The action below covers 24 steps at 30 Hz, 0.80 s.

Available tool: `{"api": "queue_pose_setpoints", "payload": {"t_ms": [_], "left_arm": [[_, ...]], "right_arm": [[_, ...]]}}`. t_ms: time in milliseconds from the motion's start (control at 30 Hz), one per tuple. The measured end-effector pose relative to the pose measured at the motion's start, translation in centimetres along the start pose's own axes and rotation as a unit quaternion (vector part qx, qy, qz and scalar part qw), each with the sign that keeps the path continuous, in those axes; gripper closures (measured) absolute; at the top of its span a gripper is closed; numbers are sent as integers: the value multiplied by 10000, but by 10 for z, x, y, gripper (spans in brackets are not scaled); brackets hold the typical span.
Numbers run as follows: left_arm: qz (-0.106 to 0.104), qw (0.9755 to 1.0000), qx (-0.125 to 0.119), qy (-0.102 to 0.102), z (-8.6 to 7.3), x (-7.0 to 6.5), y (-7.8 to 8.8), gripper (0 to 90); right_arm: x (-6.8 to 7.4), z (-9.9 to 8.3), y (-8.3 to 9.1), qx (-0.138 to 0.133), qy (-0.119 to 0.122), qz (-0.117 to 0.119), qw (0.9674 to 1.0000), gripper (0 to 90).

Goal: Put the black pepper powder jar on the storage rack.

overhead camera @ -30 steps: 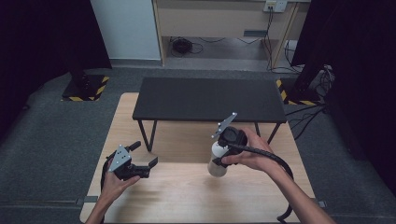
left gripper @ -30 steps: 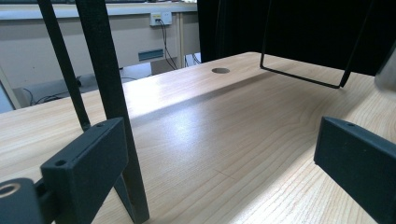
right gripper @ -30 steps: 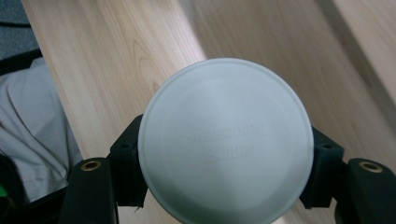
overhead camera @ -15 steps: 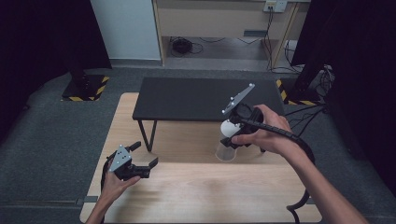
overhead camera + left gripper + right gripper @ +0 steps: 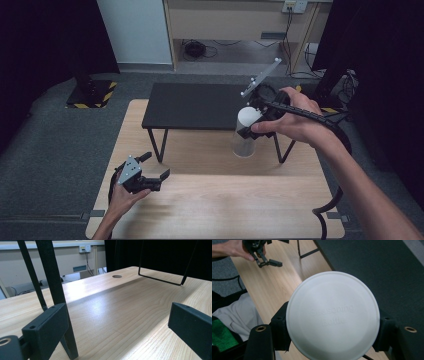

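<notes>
So: wooden table (image 5: 210, 200) underneath, black bench (image 5: 200, 105) across its far side. Clear white-lidded bottle (image 5: 246, 132) lifted off near the bench's right front corner, clamped in right gripper (image 5: 255, 122). Left gripper (image 5: 150, 172) spread wide, holding nothing, near table's front left corner.

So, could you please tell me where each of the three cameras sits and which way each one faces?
High view: fixed above the person's side, looking forward and down on the wooden table and black side table; both forearms and hands show.
Left gripper view: rides the left gripper, looking low across the wood past its open fingers.
Right gripper view: rides the right gripper, looking down on the seasoning bottle it grips.
Shared: the bottle, and the left gripper, appear in both the high and right gripper views.
</notes>
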<state>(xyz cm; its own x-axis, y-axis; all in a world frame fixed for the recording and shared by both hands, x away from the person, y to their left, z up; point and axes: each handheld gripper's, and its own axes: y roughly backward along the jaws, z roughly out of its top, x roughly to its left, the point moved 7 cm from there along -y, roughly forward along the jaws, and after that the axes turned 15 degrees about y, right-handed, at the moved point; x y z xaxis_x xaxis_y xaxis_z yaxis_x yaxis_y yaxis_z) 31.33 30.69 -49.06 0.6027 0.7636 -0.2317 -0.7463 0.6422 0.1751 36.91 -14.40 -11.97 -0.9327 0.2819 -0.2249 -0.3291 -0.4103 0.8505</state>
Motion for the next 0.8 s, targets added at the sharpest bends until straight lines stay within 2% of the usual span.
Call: {"api": "queue_pose_setpoints", "payload": {"t_ms": [233,533,700,800], "left_arm": [[-5,10000,17,0,0,0,0,23],[8,10000,78,-28,0,0,-1,23],[14,10000,66,-25,0,1,0,23],[10,10000,88,-41,0,1,0,24]], "right_arm": [[-17,10,3,39,-164,-211,9996,333],[-53,26,-2,130,-482,-398,9980,333],[-72,34,-9,228,-606,-536,9965,333],[-85,36,-15,188,-757,-556,9954,333]]}}
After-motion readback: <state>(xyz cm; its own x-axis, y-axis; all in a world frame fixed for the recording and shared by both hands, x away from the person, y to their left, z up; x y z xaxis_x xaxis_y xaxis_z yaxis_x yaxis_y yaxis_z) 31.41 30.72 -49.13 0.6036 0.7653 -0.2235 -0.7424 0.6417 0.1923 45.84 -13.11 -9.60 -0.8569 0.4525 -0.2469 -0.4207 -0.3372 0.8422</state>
